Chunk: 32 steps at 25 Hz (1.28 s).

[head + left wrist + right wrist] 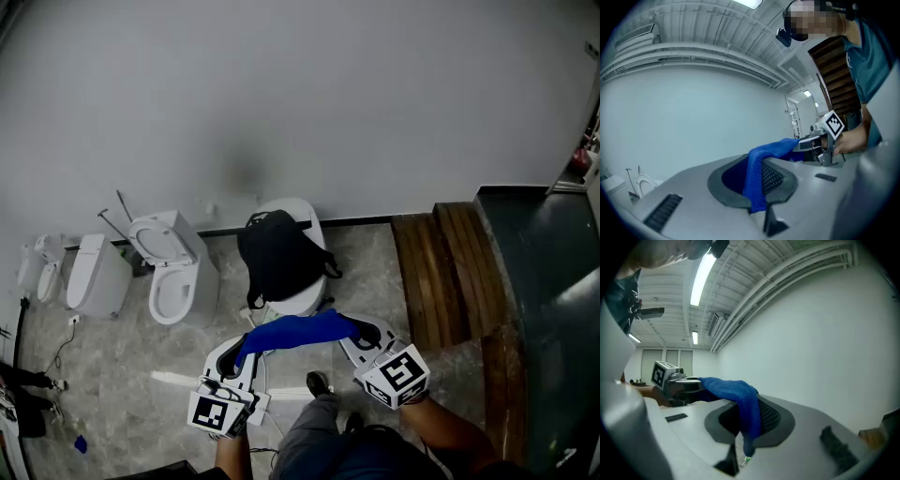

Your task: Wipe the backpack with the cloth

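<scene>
Jaws of the left gripper (757,185): clenched on one end of the blue cloth (757,164), fabric pinched between the pads and a short tail hanging below. Jaws of the right gripper (746,420): clamped likewise on the opposite end of the same cloth, a small tag showing at the hanging tip.

Position of the cloth: stretched as a slightly sagging band between the two grippers, held in the air in front of the person and above the floor (112,361). No contact with any surface visible.

Position of the backpack (278,258): black, lying on top of a closed white toilet (305,300) at the foot of the wall, straps trailing over the toilet's edges. Near the cloth but apart from it, just beyond the band in the head view. Second toilet (173,272), seat raised, to the left; wooden steps (450,272) to the right.

Task status, as a judgement: cloth secured at both ends, wiping apparently not yet started. Remaining: bring the cloth onto the backpack and wipe its surfaces. No trace of wiping discernible on the dark fabric.
</scene>
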### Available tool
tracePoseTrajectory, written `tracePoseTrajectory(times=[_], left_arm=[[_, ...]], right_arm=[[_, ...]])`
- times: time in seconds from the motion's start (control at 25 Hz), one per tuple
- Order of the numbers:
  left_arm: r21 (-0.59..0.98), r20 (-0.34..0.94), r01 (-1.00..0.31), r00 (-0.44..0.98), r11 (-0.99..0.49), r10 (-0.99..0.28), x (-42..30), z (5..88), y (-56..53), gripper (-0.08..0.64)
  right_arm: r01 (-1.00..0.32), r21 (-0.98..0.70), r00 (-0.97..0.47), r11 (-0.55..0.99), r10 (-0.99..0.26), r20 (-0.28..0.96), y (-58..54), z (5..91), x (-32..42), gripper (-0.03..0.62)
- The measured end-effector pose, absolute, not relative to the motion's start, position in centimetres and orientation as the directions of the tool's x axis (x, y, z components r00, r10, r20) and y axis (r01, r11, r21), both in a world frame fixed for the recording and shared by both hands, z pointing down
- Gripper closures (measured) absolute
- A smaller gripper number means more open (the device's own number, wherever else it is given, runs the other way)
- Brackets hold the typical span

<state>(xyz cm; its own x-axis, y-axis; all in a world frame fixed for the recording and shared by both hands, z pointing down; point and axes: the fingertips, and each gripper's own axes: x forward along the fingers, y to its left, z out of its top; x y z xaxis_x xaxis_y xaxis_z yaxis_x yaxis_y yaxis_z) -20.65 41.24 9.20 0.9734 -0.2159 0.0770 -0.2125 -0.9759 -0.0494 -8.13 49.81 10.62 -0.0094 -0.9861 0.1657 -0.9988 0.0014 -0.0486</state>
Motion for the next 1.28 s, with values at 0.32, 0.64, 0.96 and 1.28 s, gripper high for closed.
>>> tracePoseTrajectory(times=[0.32,0.64,0.96,1.28], left_arm=[[-0.036,0.094,-0.251,0.963,-0.967,-0.253,-12.8,14.1,25.9,0.523],[-0.036,0.220,-0.253,0.942,-0.967,-0.254,-4.2,19.0,9.1,0.524],[-0.134,0.467,-0.213,0.848,-0.968,-0.251,2.4,29.3,-5.7,0.524],[-0.223,0.650,-0.145,0.715,-0.964,-0.258,8.2,41.7,-19.8,0.523]], right_arm=[[-0.998,-0.014,-0.068,0.067,-0.975,0.209,34.4,13.9,-0.4,0.558],[-0.986,-0.008,-0.159,0.166,-0.927,0.341,16.7,20.1,8.3,0.558],[-0.903,0.096,-0.321,0.418,-0.806,0.497,0.3,30.0,15.0,0.558],[-0.702,0.210,-0.398,0.681,-0.619,0.677,-14.7,44.1,21.1,0.558]])
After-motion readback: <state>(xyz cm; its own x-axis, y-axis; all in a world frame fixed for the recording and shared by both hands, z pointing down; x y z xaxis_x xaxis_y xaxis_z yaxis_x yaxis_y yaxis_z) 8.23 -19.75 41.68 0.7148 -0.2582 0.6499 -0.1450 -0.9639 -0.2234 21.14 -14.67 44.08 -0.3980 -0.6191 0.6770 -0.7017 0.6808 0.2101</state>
